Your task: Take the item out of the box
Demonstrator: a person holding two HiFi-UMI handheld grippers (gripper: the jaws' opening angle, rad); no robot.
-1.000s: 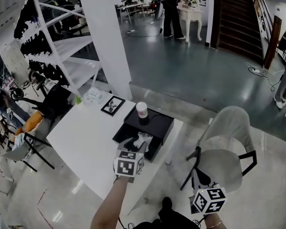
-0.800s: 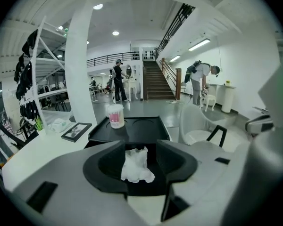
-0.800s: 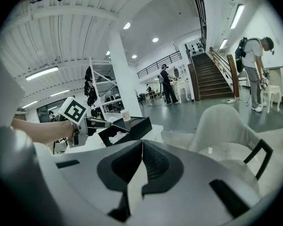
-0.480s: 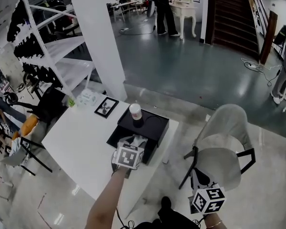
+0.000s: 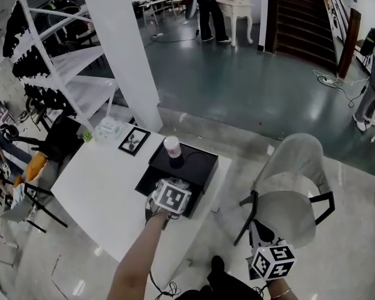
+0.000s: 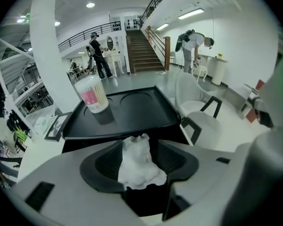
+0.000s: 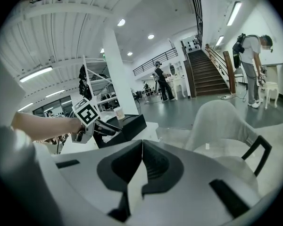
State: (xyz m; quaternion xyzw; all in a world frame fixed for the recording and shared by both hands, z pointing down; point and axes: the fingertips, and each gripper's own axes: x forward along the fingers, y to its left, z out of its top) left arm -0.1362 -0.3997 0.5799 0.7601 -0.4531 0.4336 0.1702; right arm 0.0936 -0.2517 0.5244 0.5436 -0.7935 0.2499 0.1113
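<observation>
Left gripper [image 6: 140,147]: jaws just widened, spread around white tissue [image 6: 137,166] at box's [image 5: 201,163] 6 o'clock end (pre-grasp, likely); right gripper [image 7: 140,166] pressed together, idle.

Table: white table [image 5: 100,192], centre-left of the head view.
Right end: black box [image 5: 197,164].
Upper-left corner: picture frame [image 5: 134,140], pale packet [image 5: 107,129].

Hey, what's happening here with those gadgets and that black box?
A person works a gripper in each hand. The left gripper hangs over the black box on the white table; its jaws have just been opening, with a crumpled white item between them. The right gripper is shut and empty, off near the chair.
</observation>
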